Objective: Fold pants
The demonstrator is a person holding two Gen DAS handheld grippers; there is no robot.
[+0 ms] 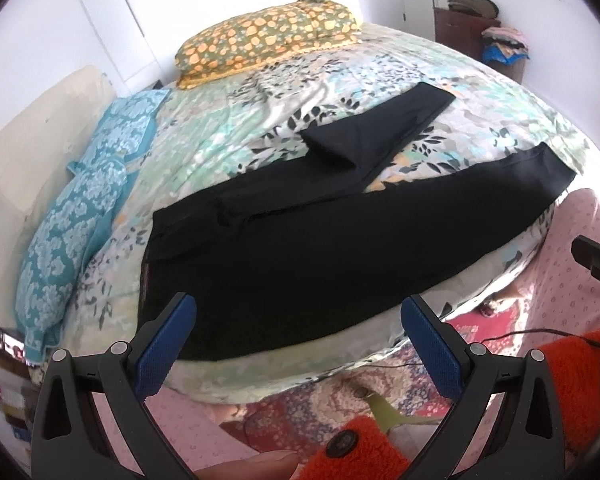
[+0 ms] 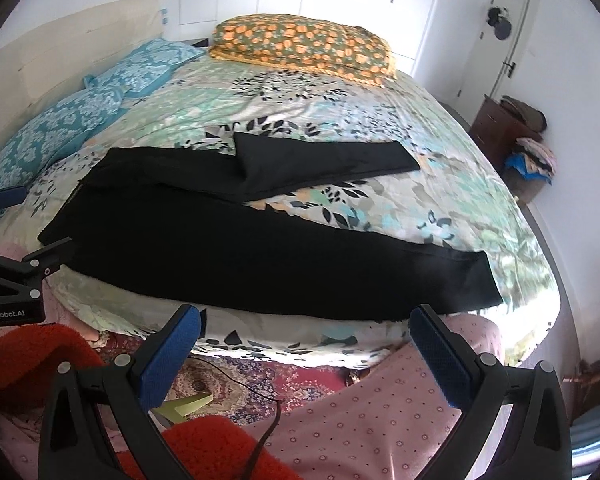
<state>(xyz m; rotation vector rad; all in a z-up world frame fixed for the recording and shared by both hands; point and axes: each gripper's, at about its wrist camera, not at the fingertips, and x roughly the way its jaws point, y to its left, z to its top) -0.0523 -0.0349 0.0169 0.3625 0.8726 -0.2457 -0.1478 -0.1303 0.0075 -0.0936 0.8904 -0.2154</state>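
Black pants point(image 1: 300, 248) lie spread on the floral bedspread point(image 1: 228, 132), waist at the left, one leg along the near bed edge, the other angled away with its cuff part folded over. They also show in the right wrist view point(image 2: 236, 248). My left gripper point(image 1: 298, 316) is open and empty, hovering just before the near edge by the waist and seat. My right gripper point(image 2: 306, 328) is open and empty, just before the near edge below the near leg. Part of the left gripper point(image 2: 12, 280) shows at the left of the right wrist view.
An orange-flowered pillow point(image 1: 268, 36) lies at the far side of the bed, blue patterned pillows point(image 1: 72, 208) by the cream headboard point(image 1: 28, 152). A pink dotted cloth point(image 2: 380, 420) and a patterned rug point(image 2: 268, 380) lie below the bed edge. A brown cabinet point(image 2: 504, 124) with clothes stands at the right.
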